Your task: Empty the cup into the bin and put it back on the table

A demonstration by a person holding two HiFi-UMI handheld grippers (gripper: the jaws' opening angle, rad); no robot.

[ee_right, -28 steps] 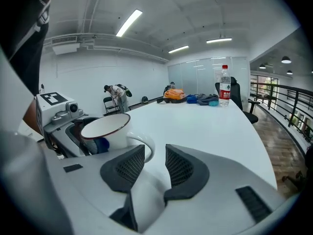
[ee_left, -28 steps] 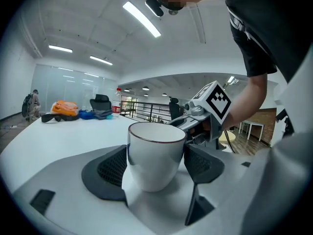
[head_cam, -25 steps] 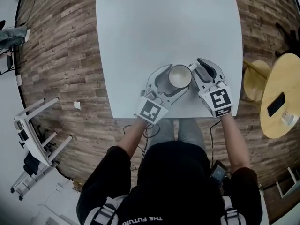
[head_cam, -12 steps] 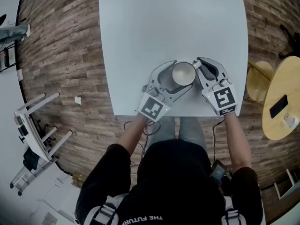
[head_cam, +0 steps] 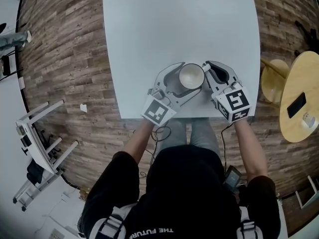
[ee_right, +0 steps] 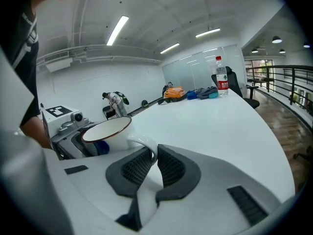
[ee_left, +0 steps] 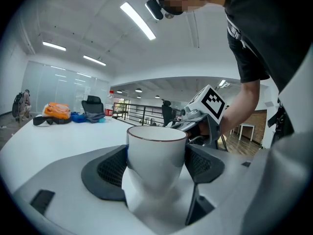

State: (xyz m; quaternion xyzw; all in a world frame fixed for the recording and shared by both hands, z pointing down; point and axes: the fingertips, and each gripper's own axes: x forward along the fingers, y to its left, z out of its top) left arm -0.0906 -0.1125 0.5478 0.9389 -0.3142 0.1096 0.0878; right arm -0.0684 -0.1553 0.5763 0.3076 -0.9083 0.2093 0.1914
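**Left gripper (head_cam: 189, 79) and right gripper (head_cam: 209, 72) both gripping the cup (head_cam: 192, 76)**

Head view: I see the white cup upright on the table (head_cam: 174, 24), near its front edge, between the two. Left gripper view: pads (ee_left: 112, 168) press the cup's body from both sides. Right gripper view: jaws, just closing, pinch the handle (ee_right: 143, 143).

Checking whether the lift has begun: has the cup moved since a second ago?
No. The cup stands as far from the table's near edge as before.
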